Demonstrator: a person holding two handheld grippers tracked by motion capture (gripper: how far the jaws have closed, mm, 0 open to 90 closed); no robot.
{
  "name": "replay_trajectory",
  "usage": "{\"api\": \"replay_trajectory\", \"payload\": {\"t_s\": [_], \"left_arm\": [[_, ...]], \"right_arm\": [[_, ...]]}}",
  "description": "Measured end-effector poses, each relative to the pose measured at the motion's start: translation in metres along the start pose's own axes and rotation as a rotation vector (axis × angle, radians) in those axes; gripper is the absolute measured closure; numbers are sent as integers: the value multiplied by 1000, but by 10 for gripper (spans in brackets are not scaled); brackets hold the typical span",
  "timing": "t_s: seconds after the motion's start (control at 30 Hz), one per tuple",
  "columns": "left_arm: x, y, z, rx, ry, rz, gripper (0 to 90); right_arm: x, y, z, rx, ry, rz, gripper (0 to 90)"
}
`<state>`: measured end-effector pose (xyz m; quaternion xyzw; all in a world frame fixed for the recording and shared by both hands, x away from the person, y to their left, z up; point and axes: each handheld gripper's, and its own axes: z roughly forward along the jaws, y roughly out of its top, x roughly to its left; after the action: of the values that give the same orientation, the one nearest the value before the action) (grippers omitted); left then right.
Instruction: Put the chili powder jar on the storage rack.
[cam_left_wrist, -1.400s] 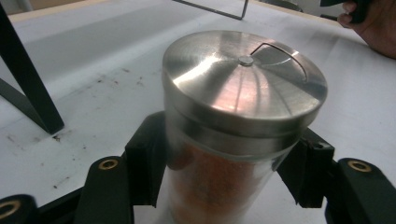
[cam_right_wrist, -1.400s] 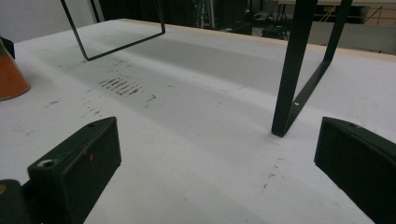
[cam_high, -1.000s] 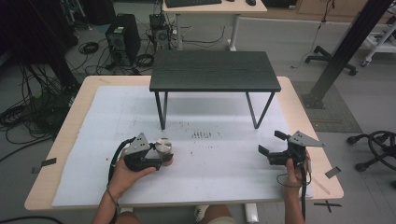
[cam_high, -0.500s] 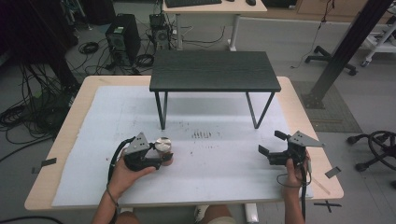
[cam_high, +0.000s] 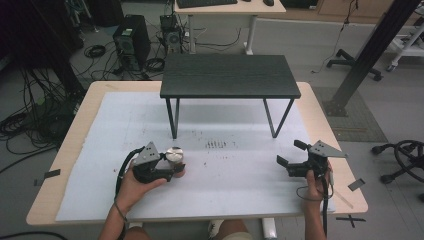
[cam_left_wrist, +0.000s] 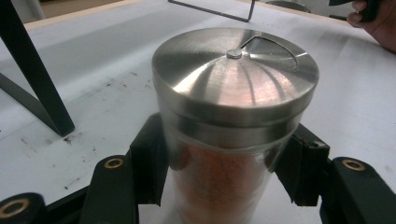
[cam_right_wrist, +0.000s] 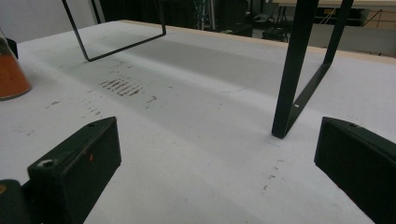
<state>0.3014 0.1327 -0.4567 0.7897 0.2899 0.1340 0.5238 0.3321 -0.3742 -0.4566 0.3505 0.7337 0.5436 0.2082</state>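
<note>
A glass shaker jar (cam_left_wrist: 233, 140) with a steel lid and orange powder inside stands on the white mat. My left gripper (cam_high: 172, 167) is shut on it, both black jaws pressed against its sides just under the lid (cam_left_wrist: 235, 70). In the high view the jar (cam_high: 174, 155) sits at the front left of the table. My right gripper (cam_high: 290, 160) rests at the front right, held by a hand, its jaws wide open with nothing between them. The right gripper view shows the jar's orange base (cam_right_wrist: 11, 74) far off at its left edge.
A small black table (cam_high: 229, 76) on thin metal legs stands at the middle back of the white mat (cam_high: 225, 190). Dark smudges (cam_high: 216, 144) mark the mat in front of it. One black leg (cam_right_wrist: 293, 70) rises close ahead of my right gripper.
</note>
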Motion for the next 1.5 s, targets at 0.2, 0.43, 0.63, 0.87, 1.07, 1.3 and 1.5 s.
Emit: {"api": "replay_trajectory", "payload": {"t_s": [0.2,0.43,0.63,0.87,1.07,1.3,1.5], "left_arm": [[0,0,0,-2,-1,1,428],[0,0,0,-4,1,-1,428],[-1,0,1,0,4,1,428],[-1,-1,1,4,4,10,429],[-2,-1,1,4,6,15,429],[-2,-1,1,3,9,17,429],[-2,-1,1,0,9,17,429]], "right_arm": [[0,0,0,1,0,-1,2],[0,0,0,2,1,-1,2],[0,0,0,2,2,0,3],[0,0,0,0,2,-1,2],[0,0,0,-1,2,0,2],[0,0,0,-1,2,0,2],[0,0,0,-1,1,-1,3]]}}
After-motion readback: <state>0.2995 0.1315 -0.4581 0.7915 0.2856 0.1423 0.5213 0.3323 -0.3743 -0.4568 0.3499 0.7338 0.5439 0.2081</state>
